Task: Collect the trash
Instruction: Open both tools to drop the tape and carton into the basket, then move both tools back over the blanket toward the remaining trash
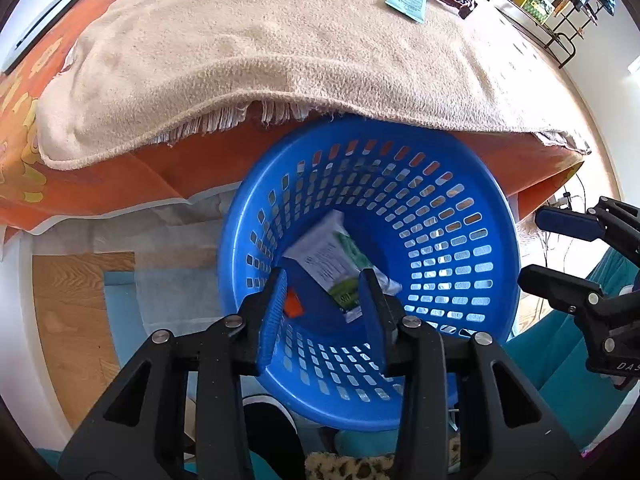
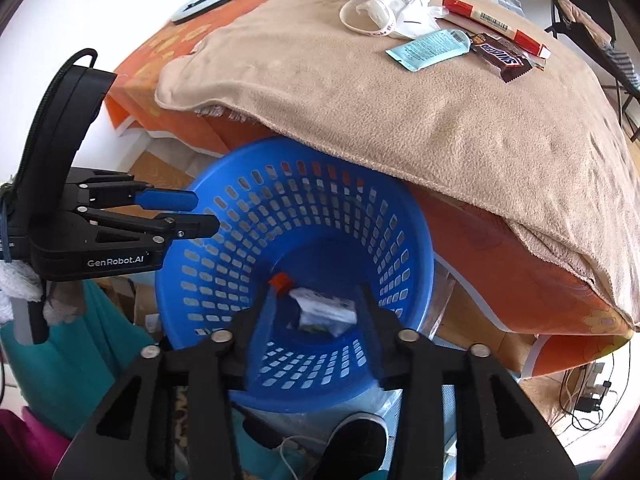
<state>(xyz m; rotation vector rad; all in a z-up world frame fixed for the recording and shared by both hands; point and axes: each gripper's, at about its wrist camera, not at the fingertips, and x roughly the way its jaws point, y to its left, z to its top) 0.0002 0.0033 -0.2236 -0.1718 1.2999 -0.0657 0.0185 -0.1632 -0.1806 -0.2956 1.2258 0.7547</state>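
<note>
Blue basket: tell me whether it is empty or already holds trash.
Not empty. The blue basket already holds a white and green wrapper and a small orange piece on its bottom. More trash remains on the beige blanket.

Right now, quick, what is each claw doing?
Left claw: open, holding nothing, above the blue basket.
Right claw: open, holding nothing, above the same basket.

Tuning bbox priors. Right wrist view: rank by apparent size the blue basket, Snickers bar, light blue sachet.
1. blue basket, by far the largest, and nearest the camera.
2-3. Snickers bar and light blue sachet: look alike, not ranked.
</note>
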